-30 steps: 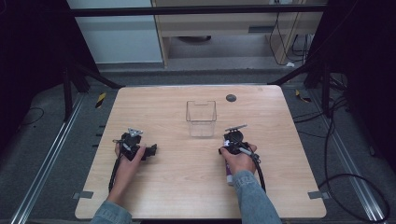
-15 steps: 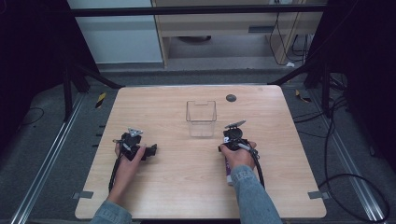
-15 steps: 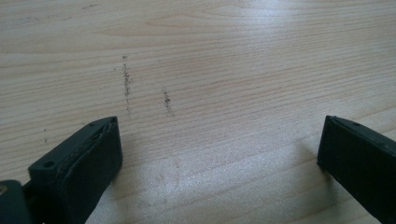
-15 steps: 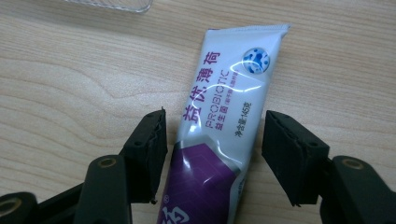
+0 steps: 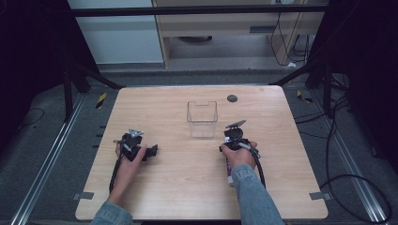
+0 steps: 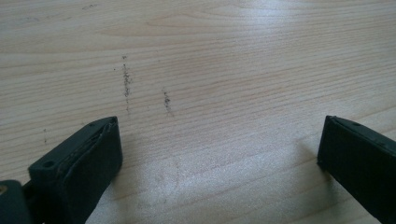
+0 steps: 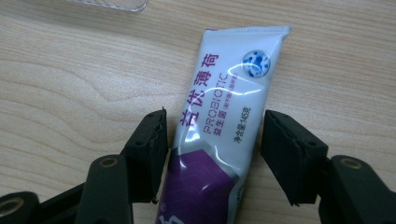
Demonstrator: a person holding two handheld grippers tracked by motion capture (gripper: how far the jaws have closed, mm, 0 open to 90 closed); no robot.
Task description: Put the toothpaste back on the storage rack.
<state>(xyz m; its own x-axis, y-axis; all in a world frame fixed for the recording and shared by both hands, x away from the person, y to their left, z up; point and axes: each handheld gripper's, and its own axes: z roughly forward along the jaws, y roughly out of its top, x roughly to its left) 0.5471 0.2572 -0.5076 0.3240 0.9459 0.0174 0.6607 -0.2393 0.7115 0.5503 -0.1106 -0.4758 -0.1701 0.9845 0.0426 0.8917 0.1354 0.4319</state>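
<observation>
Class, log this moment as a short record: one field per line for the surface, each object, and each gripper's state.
surface: light wooden table
container: clear plastic box, upright near the table's middle, looks empty
tube: white and purple toothpaste tube printed PROBIOTIC, lying flat on the table
small item: dark round disc near the far edge, beyond the box
left gripper: jaws wide apart over bare wood, nothing between them
right gripper: jaws open, one on each side of the tube, not clamped
hands: one on each gripper, sleeves in denim
</observation>
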